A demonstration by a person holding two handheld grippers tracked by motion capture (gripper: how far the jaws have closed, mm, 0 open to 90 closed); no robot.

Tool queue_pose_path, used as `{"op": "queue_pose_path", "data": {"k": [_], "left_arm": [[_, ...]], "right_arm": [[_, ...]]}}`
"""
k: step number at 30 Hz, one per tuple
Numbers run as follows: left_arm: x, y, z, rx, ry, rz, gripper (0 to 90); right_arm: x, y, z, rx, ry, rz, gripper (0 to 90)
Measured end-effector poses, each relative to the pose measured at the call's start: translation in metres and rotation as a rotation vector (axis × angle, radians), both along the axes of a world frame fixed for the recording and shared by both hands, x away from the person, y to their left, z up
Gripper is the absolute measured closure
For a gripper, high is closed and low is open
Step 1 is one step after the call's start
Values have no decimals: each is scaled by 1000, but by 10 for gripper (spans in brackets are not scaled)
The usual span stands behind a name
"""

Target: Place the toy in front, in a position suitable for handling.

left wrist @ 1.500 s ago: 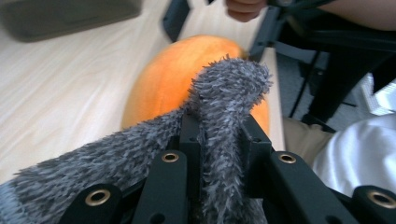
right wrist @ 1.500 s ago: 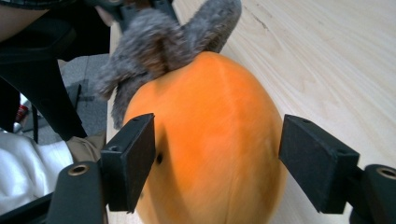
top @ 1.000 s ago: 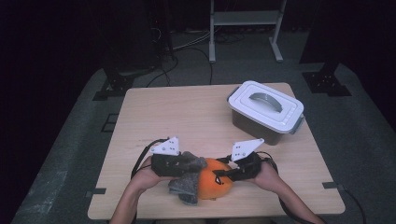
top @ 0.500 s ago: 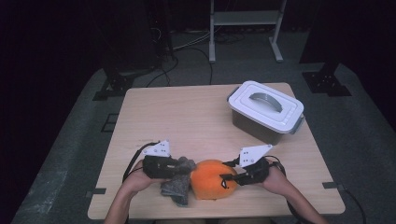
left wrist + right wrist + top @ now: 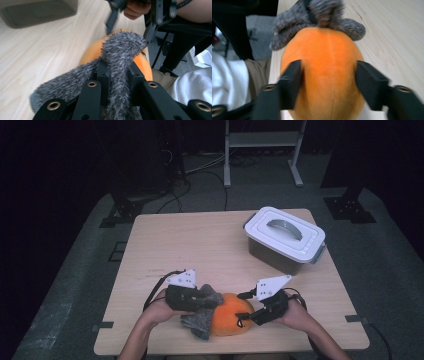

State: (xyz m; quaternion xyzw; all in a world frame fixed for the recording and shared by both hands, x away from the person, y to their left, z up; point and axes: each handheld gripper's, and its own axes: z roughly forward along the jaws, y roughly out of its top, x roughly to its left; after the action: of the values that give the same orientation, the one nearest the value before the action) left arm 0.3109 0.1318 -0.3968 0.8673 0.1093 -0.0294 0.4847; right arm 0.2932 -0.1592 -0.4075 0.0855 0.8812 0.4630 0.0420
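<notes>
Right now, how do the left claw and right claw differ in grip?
The left claw is shut on the grey furry cloth; the right claw stands wide around the orange ball, its jaws just opened. The left pinches thin fabric; the right straddles the ball's full width. Both meet at the same toy near the table front edge.

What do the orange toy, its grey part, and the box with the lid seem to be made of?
The orange toy looks like soft plush fabric: matte, short nap, with a seam down the middle. The grey part seems to be longer fake fur: its fibres stand up shaggy. The box looks like hard, smooth plastic, with a pale moulded lid and a darker body.
</notes>
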Motion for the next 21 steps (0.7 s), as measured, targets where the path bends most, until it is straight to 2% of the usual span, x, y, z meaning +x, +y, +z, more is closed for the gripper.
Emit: {"op": "queue_pose_path", "data": {"k": [2, 4, 5, 7, 8, 10, 15, 18, 19, 21], "left_arm": [[-1, 3, -1, 2, 5, 2, 763], [0, 4, -1, -4, 5, 3, 764], [0, 4, -1, -4, 5, 6, 764], [1, 5, 0, 1, -1, 17, 765], [2, 6, 1, -1, -1, 25, 765], [4, 8, 4, -2, 2, 34, 766], [10, 4, 24, 7, -39, 35, 765], [11, -1, 30, 3, -48, 20, 764], [13, -5, 30, 45, -60, 13, 764], [13, -4, 26, 56, -49, 17, 764]], "right_arm": [[5, -4, -1, 0, 42, -26, 284], [7, -2, -4, -11, 84, -23, 257], [8, 0, -7, -25, 97, -27, 265], [11, 3, -10, -25, 119, -32, 374], [11, 4, -10, -19, 106, -30, 464], [11, 3, -8, 4, 65, -23, 547], [13, 15, 1, -23, -48, -42, 568], [14, 25, 4, -30, -68, -44, 567], [14, 32, 4, -48, -92, -33, 567], [14, 34, 4, -62, -105, -27, 568]]}}
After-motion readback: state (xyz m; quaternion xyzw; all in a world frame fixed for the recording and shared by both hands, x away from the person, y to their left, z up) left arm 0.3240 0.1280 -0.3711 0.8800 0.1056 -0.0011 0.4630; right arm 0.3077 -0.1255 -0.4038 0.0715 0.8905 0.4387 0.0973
